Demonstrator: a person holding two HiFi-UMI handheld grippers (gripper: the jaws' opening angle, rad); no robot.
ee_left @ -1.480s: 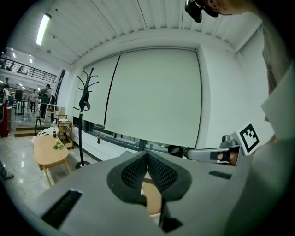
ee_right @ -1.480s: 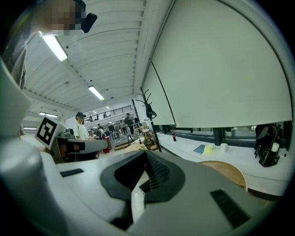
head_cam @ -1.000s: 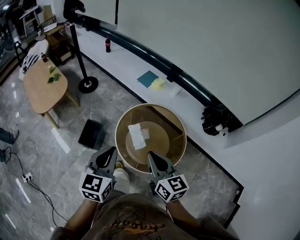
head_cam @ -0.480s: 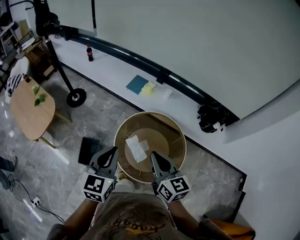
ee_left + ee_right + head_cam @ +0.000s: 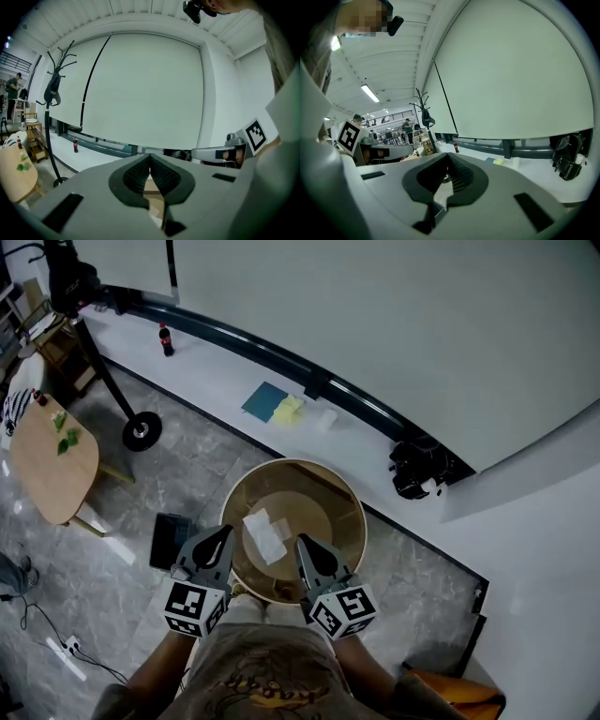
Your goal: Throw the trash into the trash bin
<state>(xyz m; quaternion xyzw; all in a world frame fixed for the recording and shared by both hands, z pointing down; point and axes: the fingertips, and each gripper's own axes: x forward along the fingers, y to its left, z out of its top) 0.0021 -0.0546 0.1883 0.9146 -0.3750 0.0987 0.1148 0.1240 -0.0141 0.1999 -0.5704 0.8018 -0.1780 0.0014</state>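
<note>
A white crumpled paper (image 5: 265, 534) lies in the middle of a round wood-rimmed table (image 5: 357, 507) right in front of me. On the floor to the table's left stands a small black bin (image 5: 170, 539). My left gripper (image 5: 222, 538) points at the table's near left rim, between bin and paper, jaws shut and empty. Over the near rim, just right of the paper, my right gripper (image 5: 304, 547) also looks shut with nothing in it. In the left gripper view the pads (image 5: 150, 157) meet, and in the right gripper view the pads (image 5: 447, 157) close to a point.
A white ledge runs along the wall with a blue sheet (image 5: 264, 400), a yellow sheet (image 5: 288, 409), a cola bottle (image 5: 166, 338) and a black device (image 5: 418, 469). At the left are a coat stand base (image 5: 141, 430) and an oval wooden table (image 5: 52, 460). A cable (image 5: 67, 645) lies on the floor.
Both grippers have come forward to the round table, and their tips now reach its near rim. The bin now sits close beside the left gripper. Both stay shut.
</note>
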